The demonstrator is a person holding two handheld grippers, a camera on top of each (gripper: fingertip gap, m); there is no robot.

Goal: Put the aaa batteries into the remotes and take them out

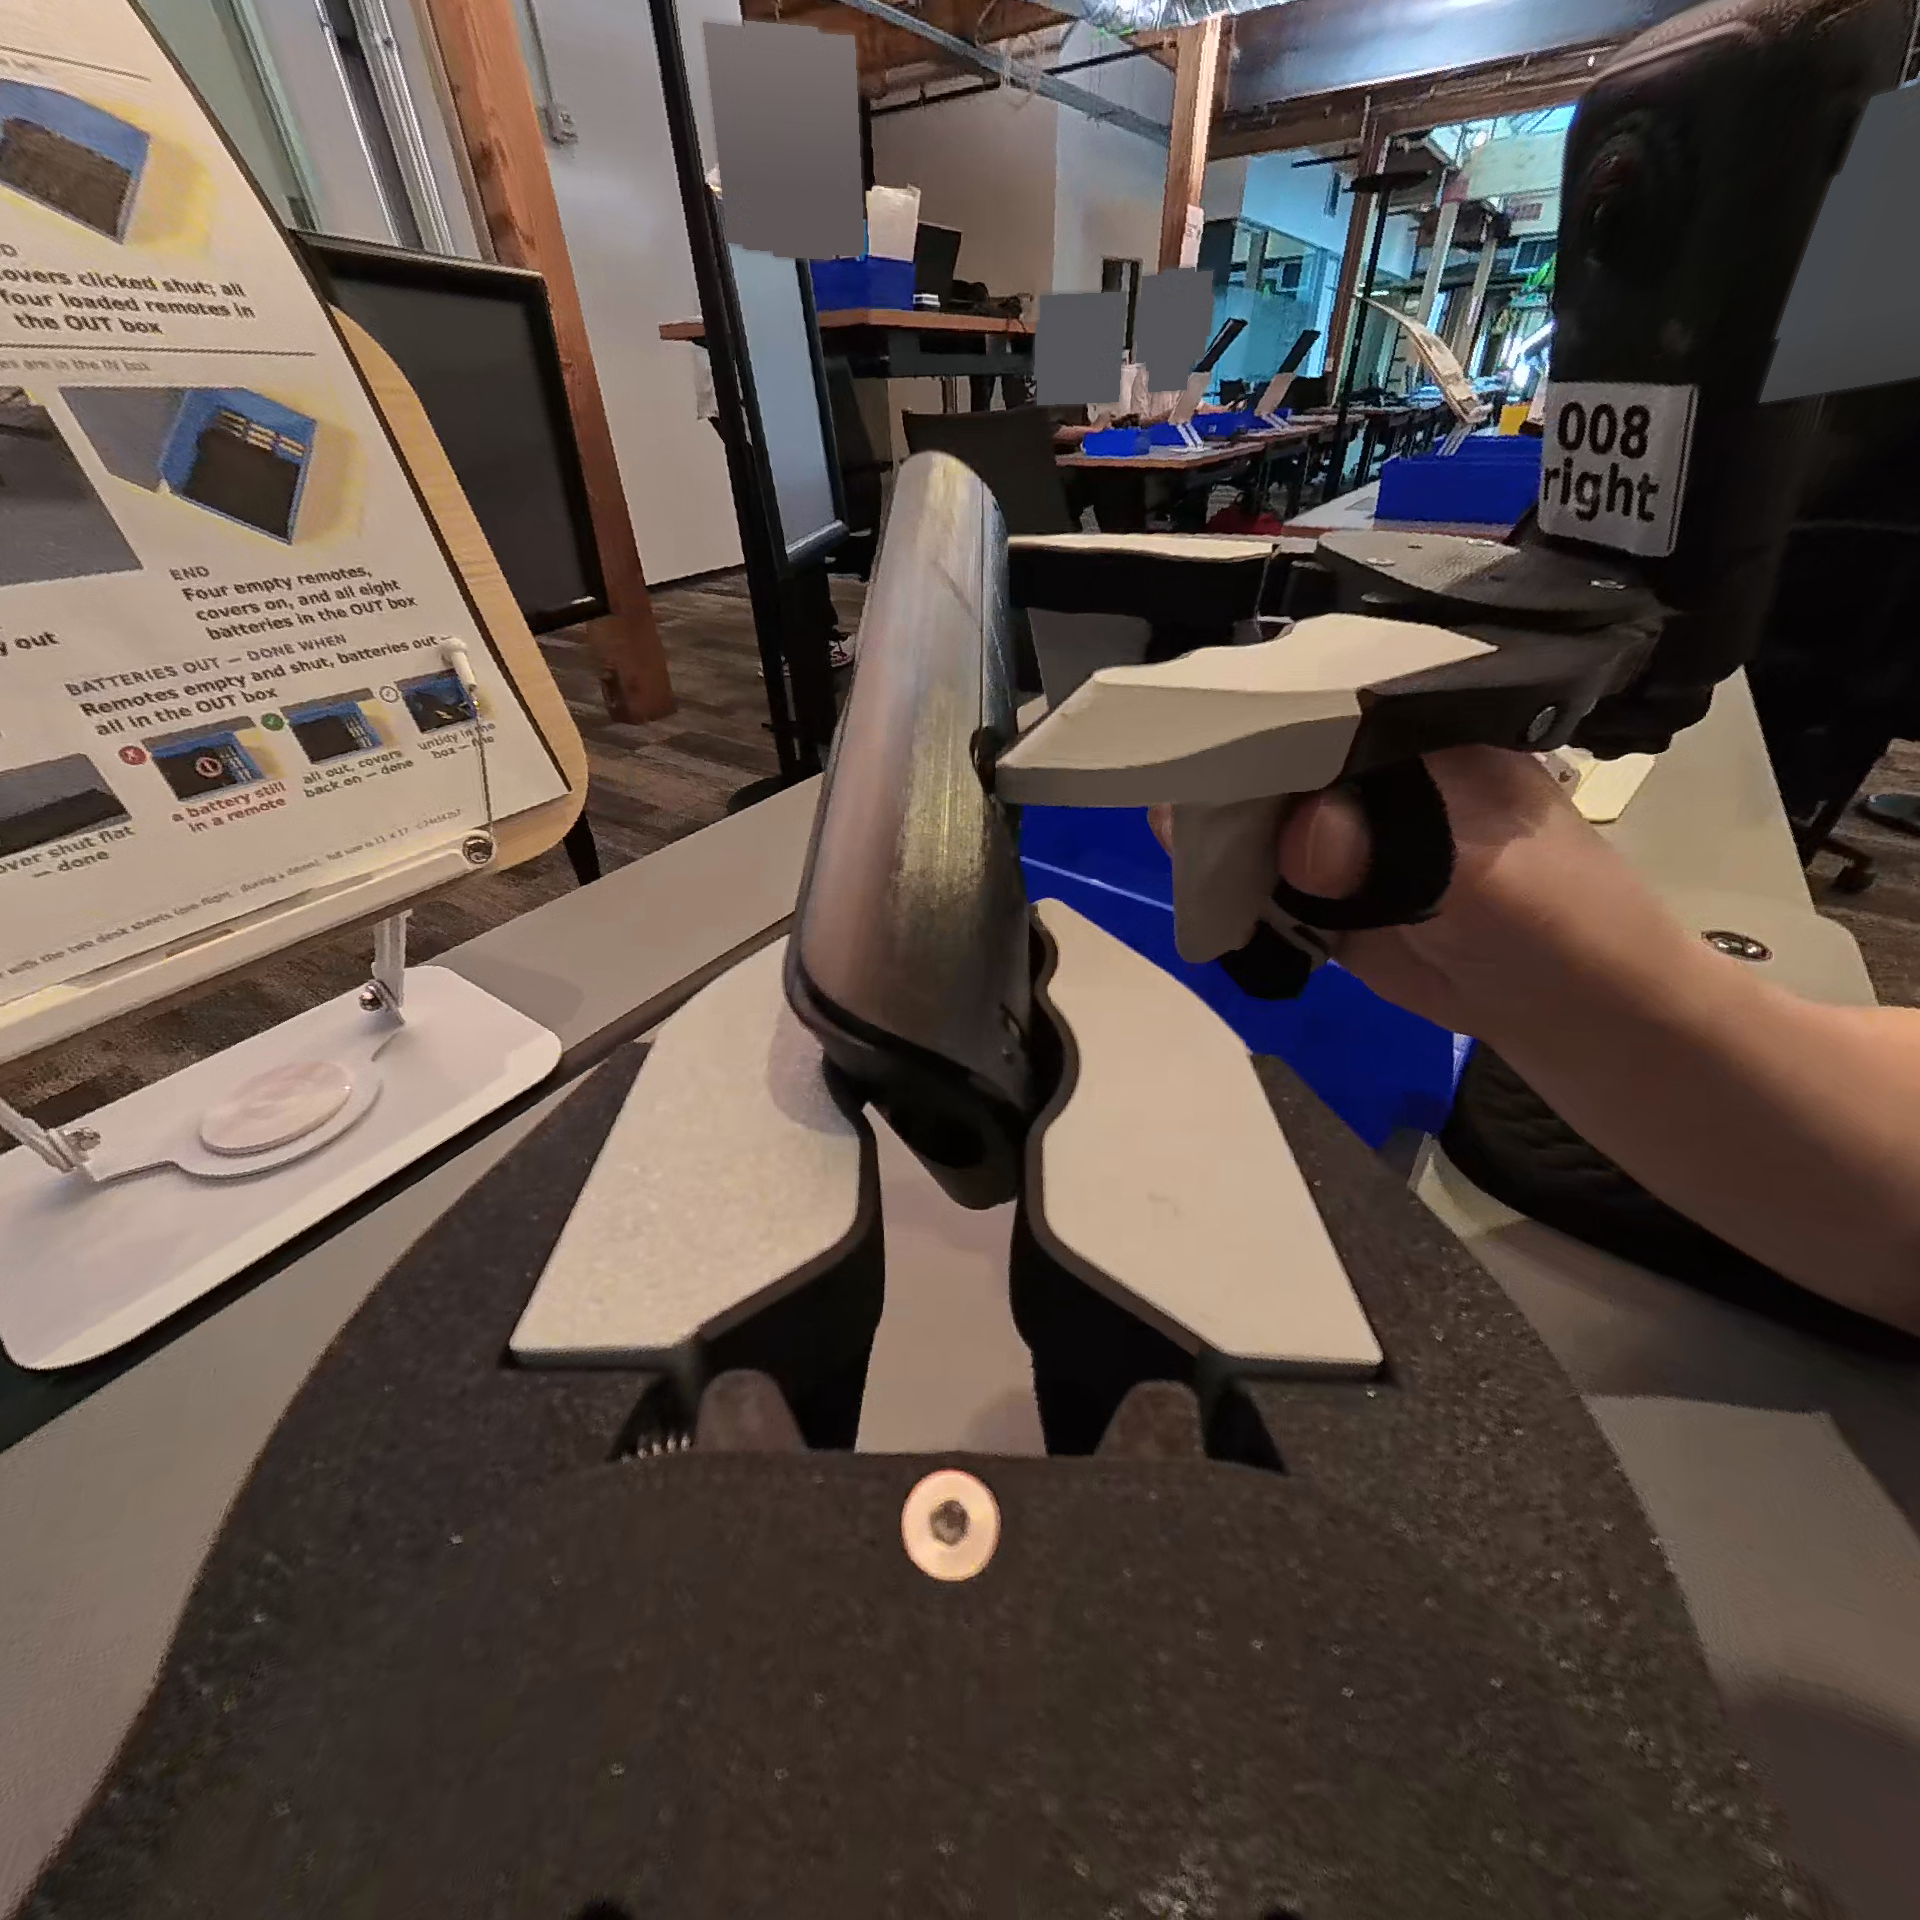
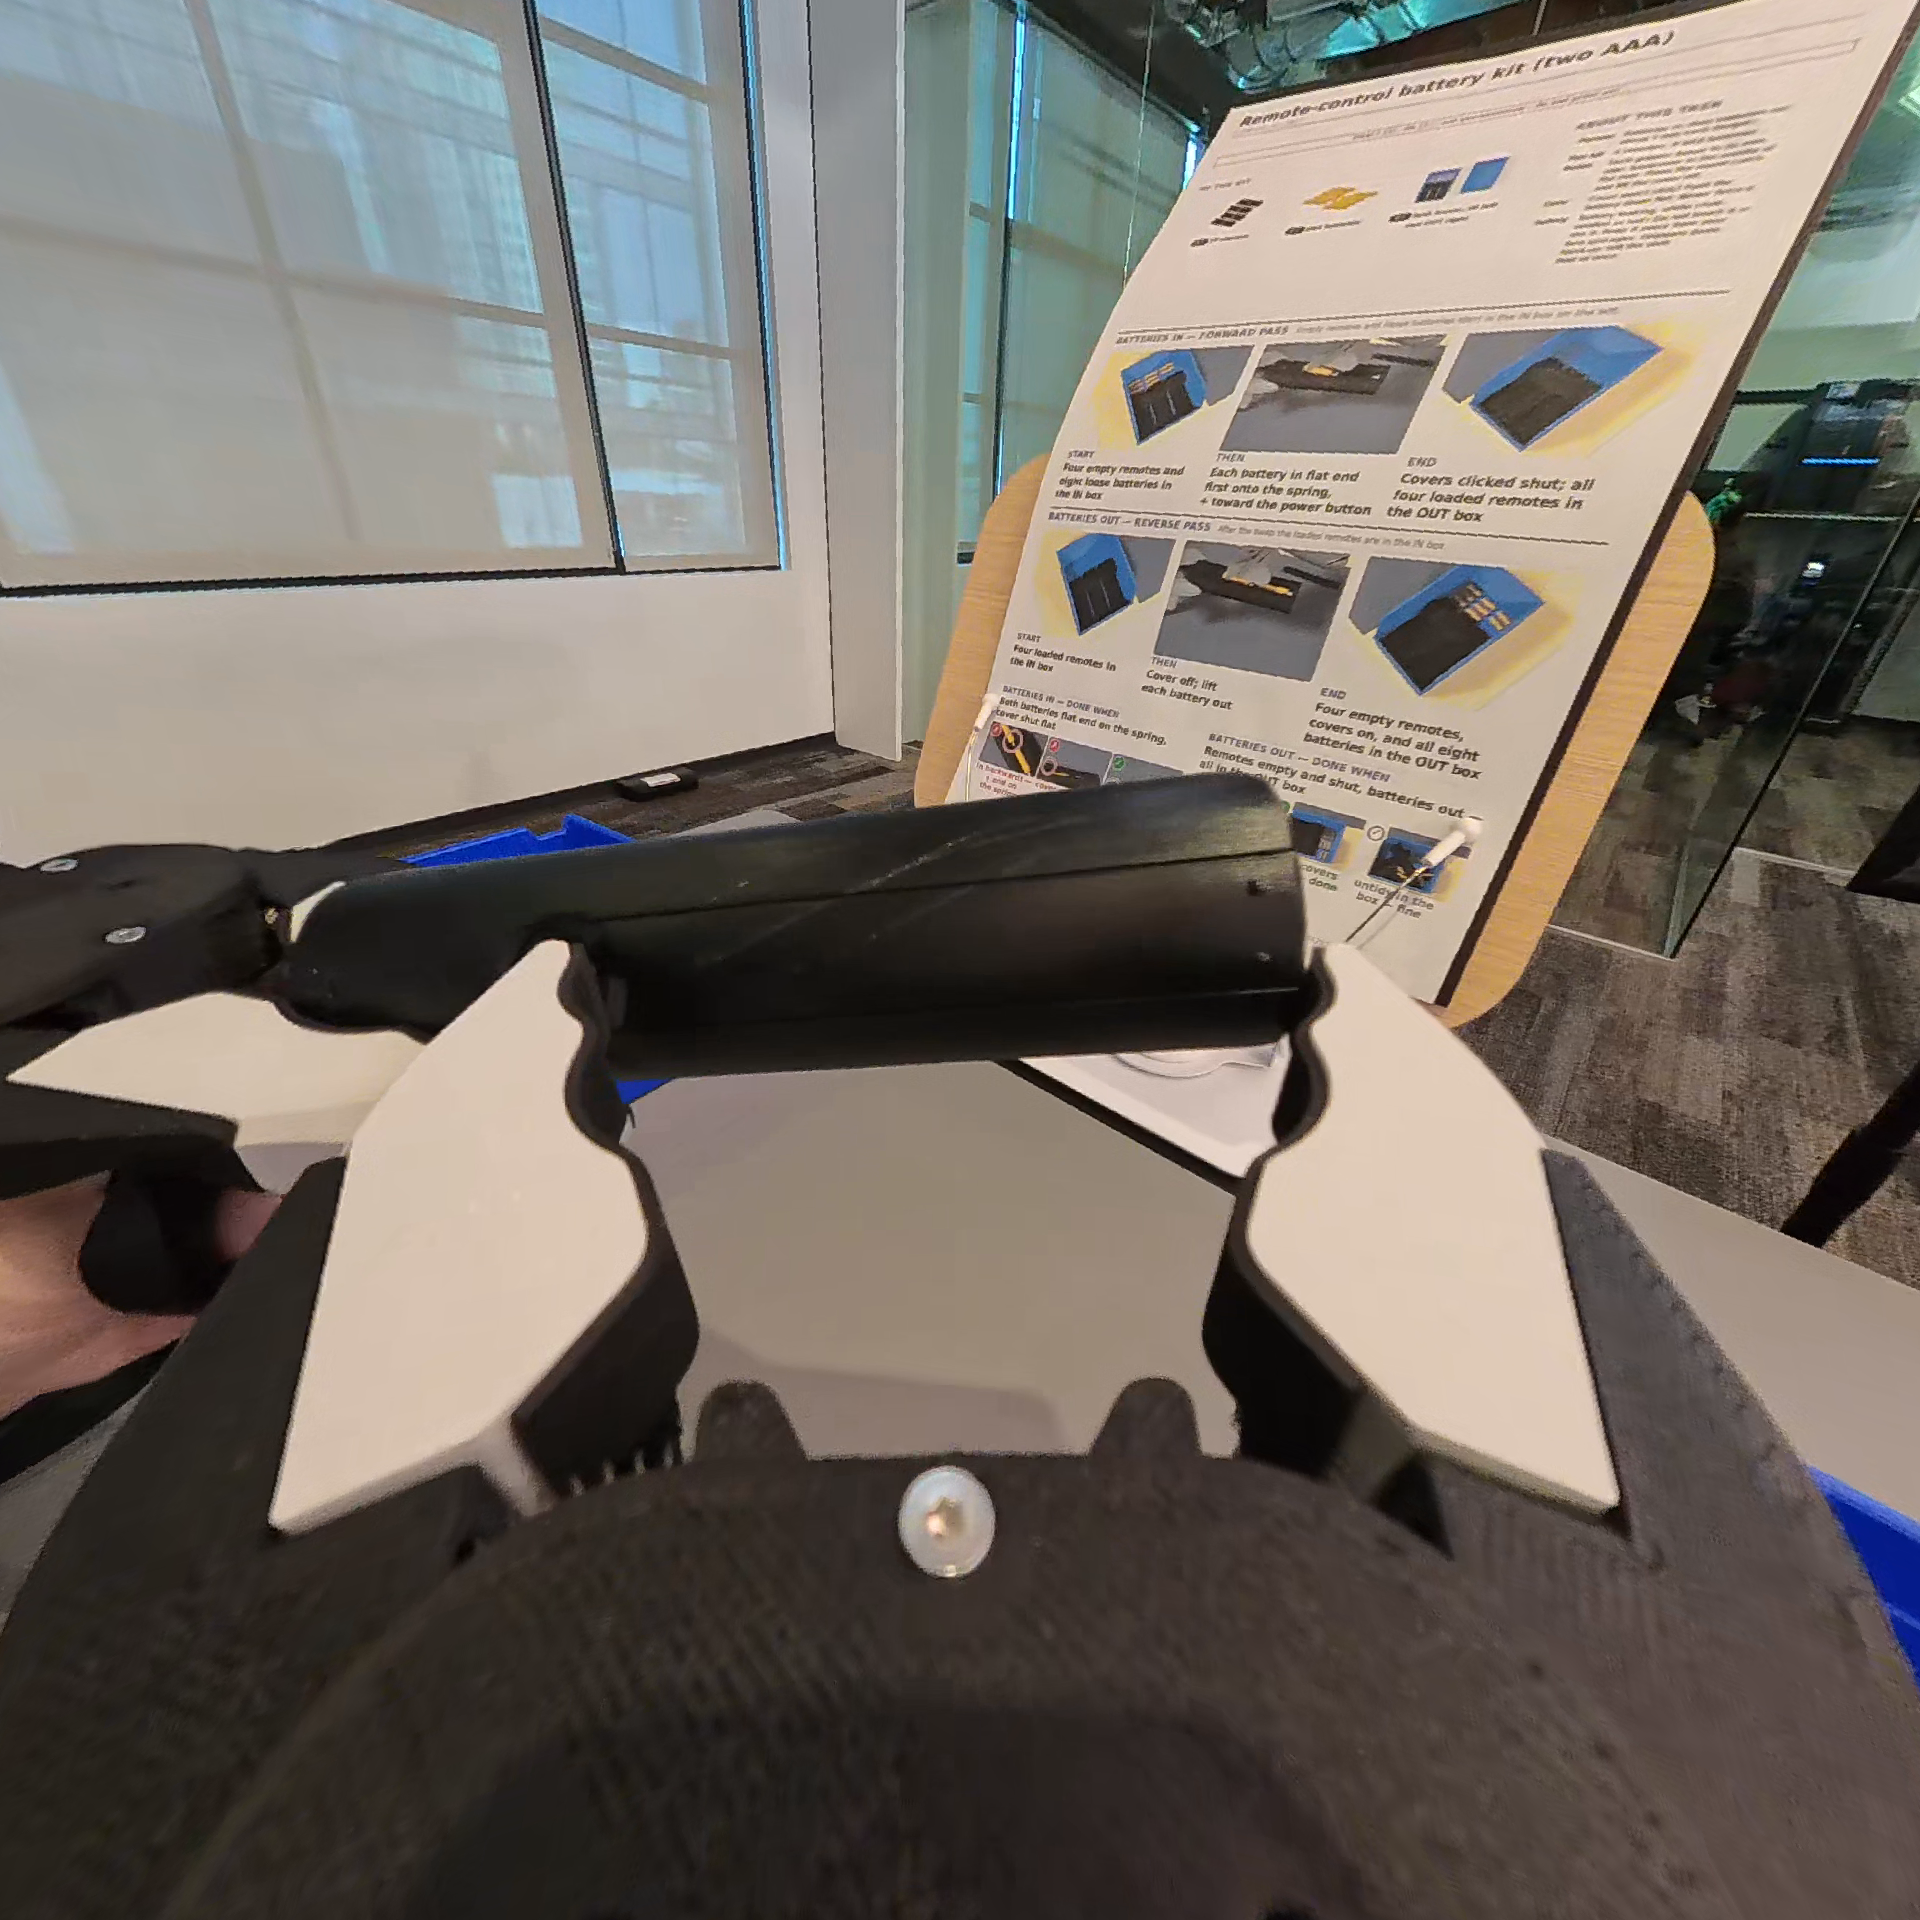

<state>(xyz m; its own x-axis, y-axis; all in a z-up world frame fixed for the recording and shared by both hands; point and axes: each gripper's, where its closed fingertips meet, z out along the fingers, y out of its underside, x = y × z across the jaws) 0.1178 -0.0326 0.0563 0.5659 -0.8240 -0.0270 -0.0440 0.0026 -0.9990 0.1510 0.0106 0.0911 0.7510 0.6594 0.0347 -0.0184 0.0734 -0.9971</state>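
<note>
A black remote (image 1: 914,831) is held up in the air above a grey table (image 1: 644,935), its smooth curved back facing the left wrist camera. The left gripper (image 1: 951,1049) is clamped on the remote's lower end, its white fingers (image 1: 727,1174) pressed against either side.

In the right wrist view the same remote (image 2: 935,935) lies crosswise between the right gripper's (image 2: 940,1023) fingers (image 2: 468,1195). These are spread wide and span a long section of the remote's length, one tip touching near each end of that section, so it looks like a loose bracing hold rather than a squeeze. A hand (image 1: 1455,914) grips the right gripper's handle.

No batteries are visible, and the compartment cover appears to be on, so I cannot tell whether this remote is loaded or empty. Judging from this, the cover work on this remote is the step in hand.

Blue bins (image 1: 1247,935) sit on the table behind, and an instruction sheet (image 2: 1351,520) stands on a stand (image 1: 260,1122).
</note>
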